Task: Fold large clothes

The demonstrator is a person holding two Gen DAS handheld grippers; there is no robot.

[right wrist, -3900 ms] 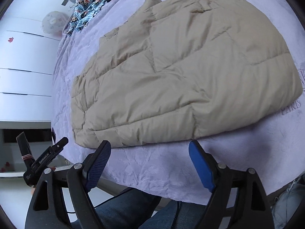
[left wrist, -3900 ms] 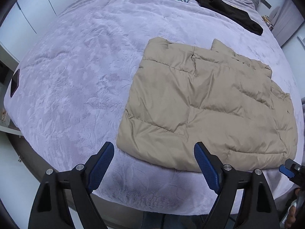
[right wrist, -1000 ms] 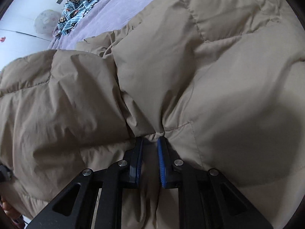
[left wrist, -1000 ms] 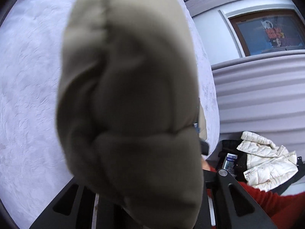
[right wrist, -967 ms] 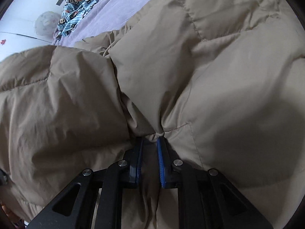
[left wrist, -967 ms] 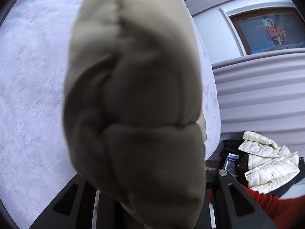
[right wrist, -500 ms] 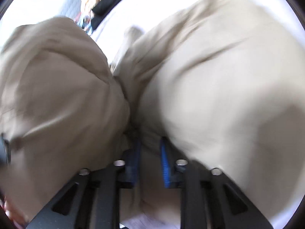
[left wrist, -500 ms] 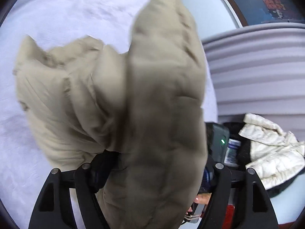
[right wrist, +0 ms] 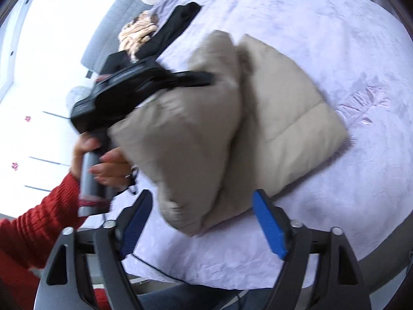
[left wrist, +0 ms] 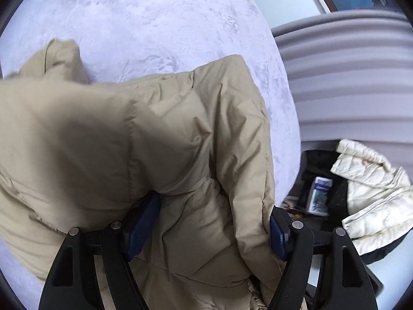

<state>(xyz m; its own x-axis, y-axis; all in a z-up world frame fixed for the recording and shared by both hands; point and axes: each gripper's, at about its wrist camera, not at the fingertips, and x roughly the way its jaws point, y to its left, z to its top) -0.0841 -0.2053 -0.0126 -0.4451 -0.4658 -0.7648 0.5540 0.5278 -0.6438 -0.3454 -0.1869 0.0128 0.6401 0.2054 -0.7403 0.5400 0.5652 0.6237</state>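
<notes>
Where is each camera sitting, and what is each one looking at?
Left wrist view: sits on the left gripper, looking down at the tan puffy jacket bunched between its open jaws, with the lilac bed cover beyond; no hand shows.
Right wrist view: sits on the right gripper, its jaws open and clear of the jacket, looking across the bed; the person's left hand and red sleeve show.
Both share the jacket and bed cover.
</notes>
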